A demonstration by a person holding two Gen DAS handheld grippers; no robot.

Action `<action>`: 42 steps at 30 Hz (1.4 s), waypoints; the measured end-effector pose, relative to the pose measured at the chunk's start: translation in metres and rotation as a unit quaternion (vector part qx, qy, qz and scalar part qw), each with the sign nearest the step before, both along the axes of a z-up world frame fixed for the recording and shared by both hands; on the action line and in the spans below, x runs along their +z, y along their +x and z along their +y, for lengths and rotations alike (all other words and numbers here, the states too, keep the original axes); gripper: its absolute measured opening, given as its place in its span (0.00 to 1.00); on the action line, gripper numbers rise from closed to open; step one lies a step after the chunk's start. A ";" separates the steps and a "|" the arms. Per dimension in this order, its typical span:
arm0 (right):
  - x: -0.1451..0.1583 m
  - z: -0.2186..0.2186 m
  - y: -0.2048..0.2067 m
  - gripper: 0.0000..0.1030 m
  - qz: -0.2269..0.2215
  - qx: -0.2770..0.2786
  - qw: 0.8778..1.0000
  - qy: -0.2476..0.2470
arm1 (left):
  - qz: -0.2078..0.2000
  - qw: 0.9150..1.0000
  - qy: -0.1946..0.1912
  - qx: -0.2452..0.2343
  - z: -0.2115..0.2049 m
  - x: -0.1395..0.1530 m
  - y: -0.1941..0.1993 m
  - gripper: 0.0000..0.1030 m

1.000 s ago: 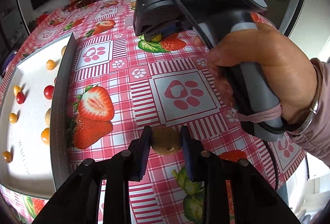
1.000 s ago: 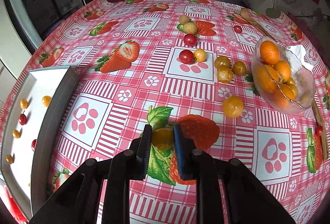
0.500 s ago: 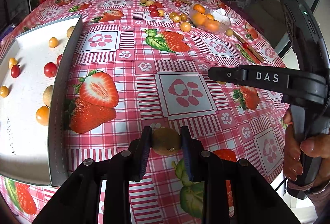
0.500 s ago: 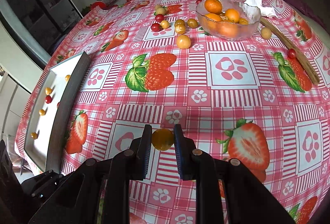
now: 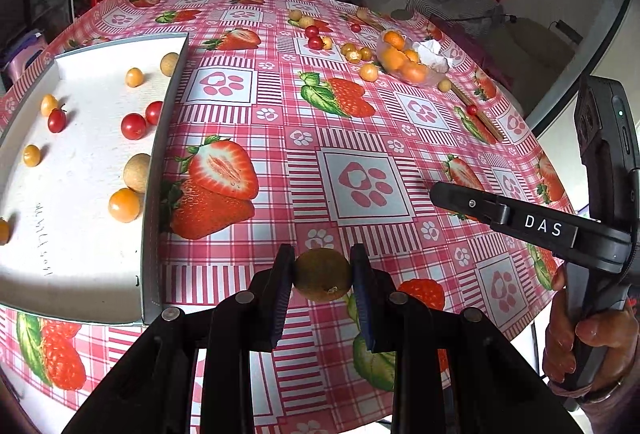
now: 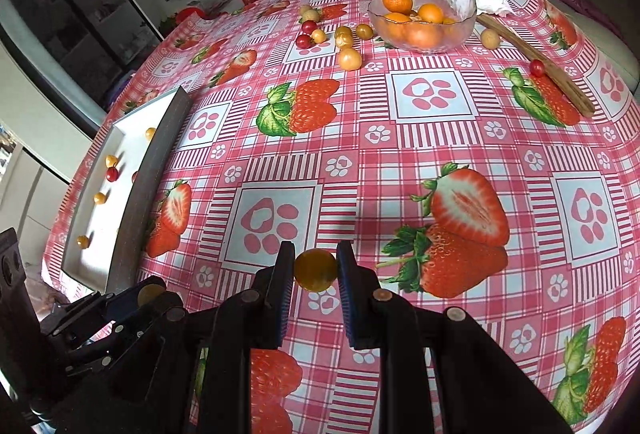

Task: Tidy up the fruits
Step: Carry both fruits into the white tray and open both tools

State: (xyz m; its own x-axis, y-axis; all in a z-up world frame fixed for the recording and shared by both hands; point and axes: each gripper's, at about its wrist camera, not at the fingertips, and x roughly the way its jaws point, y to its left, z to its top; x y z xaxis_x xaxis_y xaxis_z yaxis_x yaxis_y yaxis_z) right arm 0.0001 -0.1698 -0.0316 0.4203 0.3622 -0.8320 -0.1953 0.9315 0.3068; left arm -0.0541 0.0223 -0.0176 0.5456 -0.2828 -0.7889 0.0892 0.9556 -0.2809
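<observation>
Task approx. half done, judging by layout: white tray [image 5: 80, 254] at table's left edge already holds abt a dozen small fruits (yellow-orange berries, red cherry tomatoes, tan round ones); a cluster of loose fruits [image 6: 344, 42] is left on the checked tablecloth [image 5: 360, 138] at far side, just beside the glass bowl [image 6: 424, 30] of oranges, plus a tan one and a red one near the wooden stick [image 6: 532, 46]. Left gripper [image 5: 322, 274] clenched on a brown-green kiwi-like fruit [image 5: 322, 276], held above cloth, just right of tray's dark wall, fingers pointing fwd across table. Right gripper [image 6: 316, 270] clamped on an orange-yellow berry [image 6: 315, 269], above cloth, tray well off to its left; in left wrist view its body sits at right, hand [image 5: 580, 338] wrapped on handle. Next, prob.: both to the tray, release.
</observation>
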 end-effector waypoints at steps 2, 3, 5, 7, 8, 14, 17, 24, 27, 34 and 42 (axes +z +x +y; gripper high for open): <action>0.000 0.002 -0.003 0.23 0.001 0.001 1.000 -0.002 | -0.005 1.000 -0.003 0.003 0.005 0.004 -0.003 0.29; 0.001 0.003 -0.004 0.23 0.001 0.002 1.000 -0.002 | -0.007 1.000 -0.005 0.005 0.008 0.005 -0.005 0.29; 0.003 0.006 -0.006 0.23 -0.001 0.004 1.000 -0.004 | -0.012 1.000 -0.008 0.011 0.014 0.009 -0.007 0.29; 0.007 0.010 -0.008 0.23 -0.004 0.007 1.000 -0.006 | -0.016 1.000 -0.010 0.017 0.021 0.012 -0.010 0.29; 0.008 0.012 -0.008 0.23 -0.004 0.009 1.000 -0.006 | -0.017 1.000 -0.009 0.022 0.026 0.014 -0.011 0.29; 0.018 0.032 -0.009 0.23 -0.007 0.029 1.000 -0.003 | -0.029 0.998 -0.005 0.058 0.062 0.022 -0.019 0.29; 0.025 0.048 -0.008 0.23 -0.010 0.046 0.999 -0.001 | -0.034 0.996 0.002 0.082 0.086 0.024 -0.020 0.29; 0.034 0.099 -0.005 0.23 -0.012 0.091 0.996 0.007 | -0.034 0.991 0.031 0.127 0.136 0.017 -0.017 0.29; 0.035 0.125 -0.002 0.23 -0.010 0.111 0.994 0.008 | -0.027 0.989 0.039 0.138 0.149 0.012 -0.011 0.29; 0.034 0.181 0.006 0.23 -0.001 0.155 0.988 0.005 | -0.019 0.987 0.061 0.147 0.168 0.002 -0.001 0.29; 0.024 0.231 0.023 0.23 0.009 0.188 0.982 -0.009 | -0.004 0.984 0.093 0.150 0.180 -0.006 0.009 0.29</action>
